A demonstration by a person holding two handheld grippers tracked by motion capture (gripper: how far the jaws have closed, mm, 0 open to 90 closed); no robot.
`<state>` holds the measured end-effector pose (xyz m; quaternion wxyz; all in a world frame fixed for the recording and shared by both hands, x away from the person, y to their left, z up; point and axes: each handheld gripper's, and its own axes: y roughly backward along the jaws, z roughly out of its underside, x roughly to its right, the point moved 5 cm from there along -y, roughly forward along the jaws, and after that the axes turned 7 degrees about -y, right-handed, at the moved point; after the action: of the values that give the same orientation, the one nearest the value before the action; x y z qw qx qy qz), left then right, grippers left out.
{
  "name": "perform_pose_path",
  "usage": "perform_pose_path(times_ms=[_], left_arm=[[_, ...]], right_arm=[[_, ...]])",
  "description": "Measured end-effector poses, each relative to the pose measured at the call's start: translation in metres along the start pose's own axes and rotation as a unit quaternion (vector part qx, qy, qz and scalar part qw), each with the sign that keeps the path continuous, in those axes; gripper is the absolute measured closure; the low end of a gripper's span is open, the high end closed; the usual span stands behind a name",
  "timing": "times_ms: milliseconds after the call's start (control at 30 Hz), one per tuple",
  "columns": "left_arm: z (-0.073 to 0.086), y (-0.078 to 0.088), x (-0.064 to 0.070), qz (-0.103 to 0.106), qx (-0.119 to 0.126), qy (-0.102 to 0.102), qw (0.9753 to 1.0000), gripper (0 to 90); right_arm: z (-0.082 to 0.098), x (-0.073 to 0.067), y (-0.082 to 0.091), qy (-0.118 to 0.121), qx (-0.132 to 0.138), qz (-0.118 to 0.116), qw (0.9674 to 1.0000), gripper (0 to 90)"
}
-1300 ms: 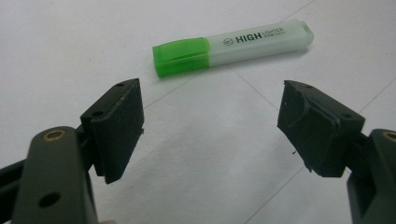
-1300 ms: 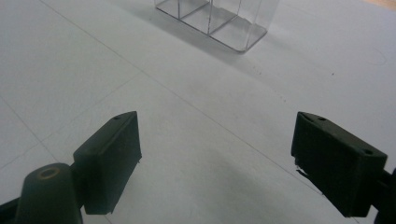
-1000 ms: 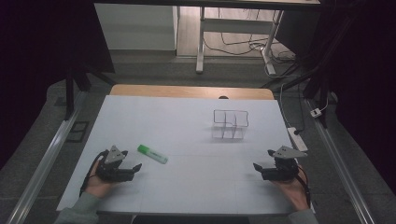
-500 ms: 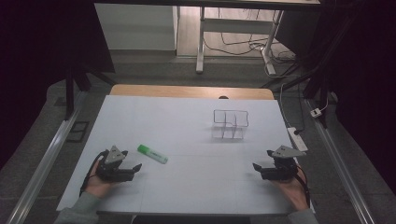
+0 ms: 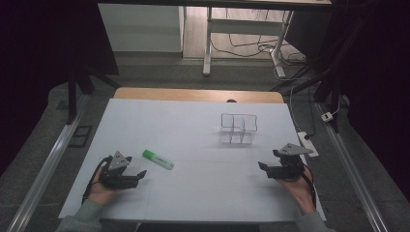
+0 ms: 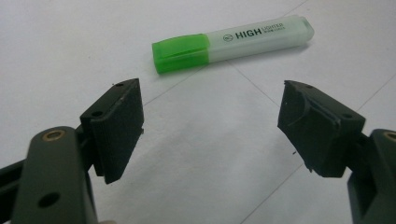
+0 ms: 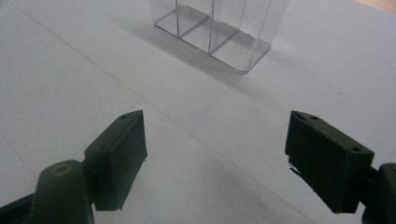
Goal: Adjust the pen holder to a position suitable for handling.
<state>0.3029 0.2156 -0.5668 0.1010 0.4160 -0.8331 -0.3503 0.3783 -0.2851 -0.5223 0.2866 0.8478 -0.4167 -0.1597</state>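
Observation:
A green highlighter (image 5: pixel 158 159) with a green cap lies flat on the white table (image 5: pixel 193 145), left of centre. In the left gripper view the highlighter (image 6: pixel 233 43) lies just beyond the wide-apart jaws, cap to the left. My left gripper (image 5: pixel 140 174) rests near the table's front left, open and empty, a short way from the pen. A clear plastic organizer (image 5: pixel 237 128) with upright dividers stands right of centre; in the right gripper view the organizer (image 7: pixel 217 30) is ahead of the jaws. My right gripper (image 5: pixel 262 166) sits at the front right, open and empty.
A wooden strip (image 5: pixel 198 94) borders the table's far edge. A white power strip (image 5: pixel 308 143) lies at the right edge. Metal rails (image 5: pixel 46 159) run along both sides. Desk legs and cables (image 5: pixel 241 43) stand on the floor beyond.

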Motion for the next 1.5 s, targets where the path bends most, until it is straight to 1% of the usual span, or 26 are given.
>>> perform_pose_path(times_ms=[67,200,267,367,400,433,500,533,667,800,833,867,933,967,1100,1200,1233,1267,1300,1400,1500], left_arm=[[0.0,0.0,0.0,0.0,-0.001,0.0,1.0,22.8],[0.0,0.0,0.0,-0.001,-0.001,0.0,1.0,22.7],[0.0,0.001,0.001,0.0,0.0,0.0,1.0,22.7],[0.0,0.001,0.001,0.0,0.0,0.0,1.0,22.7],[0.0,0.001,0.001,0.001,0.0,0.0,1.0,22.7],[0.0,0.001,0.001,0.001,0.0,0.0,1.0,22.7],[0.0,0.001,0.001,0.0,0.001,0.001,1.0,22.7],[0.0,0.001,0.001,0.0,0.0,0.001,1.0,22.7],[-0.001,0.001,0.002,0.0,0.001,-0.001,1.0,22.7],[-0.001,0.0,0.001,0.001,0.001,-0.001,1.0,22.7],[-0.001,0.001,0.001,0.001,0.001,-0.001,1.0,22.7],[-0.001,0.001,0.001,0.001,0.001,-0.001,1.0,22.8],[0.0,0.001,0.001,0.0,0.001,-0.001,1.0,22.7],[0.0,0.001,0.001,0.0,0.001,-0.001,1.0,22.8],[-0.001,0.001,0.002,0.001,0.0,-0.004,1.0,22.7],[-0.001,0.001,0.002,0.001,0.0,-0.003,1.0,22.7],[0.0,0.001,0.002,0.001,-0.001,-0.003,1.0,22.7],[0.0,0.001,0.002,0.001,-0.001,-0.003,1.0,22.7],[0.0,0.001,0.002,0.001,-0.001,-0.003,1.0,22.7],[0.0,0.001,0.002,0.001,-0.001,-0.004,1.0,22.7],[0.0,0.001,0.002,0.002,0.0,-0.004,1.0,22.7]], right_arm=[[-0.002,0.0,-0.001,0.0,-0.001,0.001,1.0,20.4],[-0.011,0.004,-0.008,-0.014,-0.004,0.002,0.9999,21.6],[-0.014,0.007,-0.009,-0.013,-0.006,0.007,0.9999,22.1],[-0.017,0.01,-0.009,-0.021,-0.003,0.008,0.9997,22.5],[-0.018,0.011,-0.01,-0.023,-0.007,0.008,0.9997,22.7],[-0.019,0.014,-0.012,-0.025,-0.011,0.014,0.9995,23.4],[-0.02,0.015,-0.012,-0.028,-0.011,0.013,0.9995,23.5],[-0.023,0.017,-0.014,-0.035,-0.01,0.016,0.9992,23.7],[-0.028,0.019,-0.017,-0.038,-0.011,0.019,0.999,24.5],[-0.034,0.021,-0.023,-0.044,-0.015,0.022,0.9987,27.5],[-0.036,0.023,-0.028,-0.05,-0.018,0.03,0.9982,30.1],[-0.036,0.023,-0.028,-0.05,-0.018,0.03,0.9982,30.1],[-0.039,0.026,-0.033,-0.053,-0.024,0.037,0.9976,33.8],[-0.039,0.026,-0.033,-0.053,-0.024,0.037,0.9976,33.8],[-0.043,0.028,-0.042,-0.055,-0.026,0.035,0.9975,43.0],[-0.045,0.029,-0.047,-0.067,-0.026,0.03,0.997,49.9],[-0.046,0.029,-0.048,-0.066,-0.025,0.03,0.997,52.7],[-0.046,0.029,-0.048,-0.066,-0.025,0.03,0.997,52.7],[-0.048,0.029,-0.05,-0.065,-0.023,0.029,0.9972,59.4],[-0.051,0.03,-0.053,-0.059,-0.014,0.037,0.9975,70.9],[-0.053,0.031,-0.056,-0.051,-0.014,0.045,0.9976,81.1]])
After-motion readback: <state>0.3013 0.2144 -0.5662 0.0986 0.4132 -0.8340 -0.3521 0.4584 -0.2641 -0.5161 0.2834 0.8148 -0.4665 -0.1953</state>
